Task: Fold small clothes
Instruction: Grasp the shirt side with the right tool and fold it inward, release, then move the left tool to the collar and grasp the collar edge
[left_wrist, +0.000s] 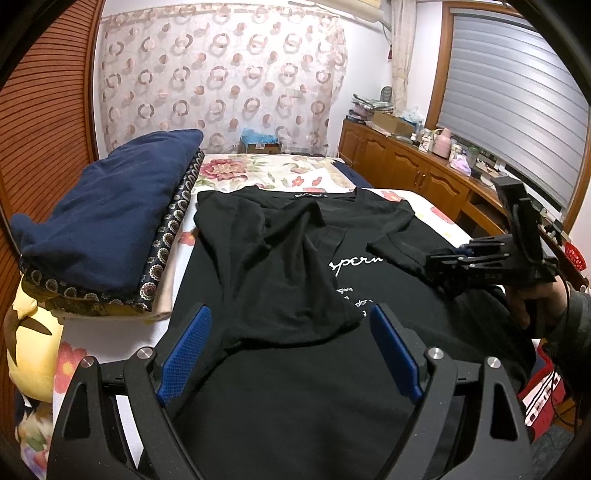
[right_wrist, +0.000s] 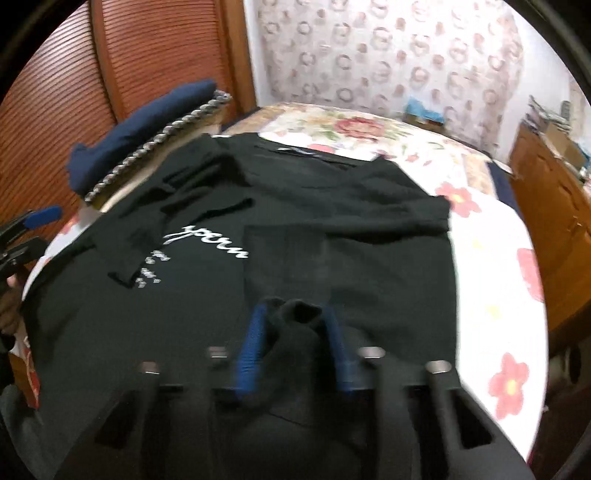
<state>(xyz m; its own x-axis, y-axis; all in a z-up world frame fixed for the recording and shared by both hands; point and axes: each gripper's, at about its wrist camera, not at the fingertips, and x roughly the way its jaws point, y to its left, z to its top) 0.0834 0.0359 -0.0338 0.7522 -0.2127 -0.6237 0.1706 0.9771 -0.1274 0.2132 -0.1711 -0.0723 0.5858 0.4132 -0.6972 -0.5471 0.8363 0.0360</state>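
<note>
Bed (left_wrist: 280, 170): floral cover, carries your black T-shirt (left_wrist: 295, 369), spread flat with the left sleeve side folded inward.
Left tongs (left_wrist: 291, 350): spread, empty, above the shirt.
Right tongs (right_wrist: 295, 332): pinching a bunch of shirt fabric. The right-side fold looks underway; next, carry it inward.
Right view blurred; hem cut off.

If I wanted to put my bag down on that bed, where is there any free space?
The floral sheet is bare along the right of the black T-shirt, and also beyond its collar toward the curtain. The left side is crowded: a folded navy pile lies beside the shirt there. The shirt fills the middle.
</note>
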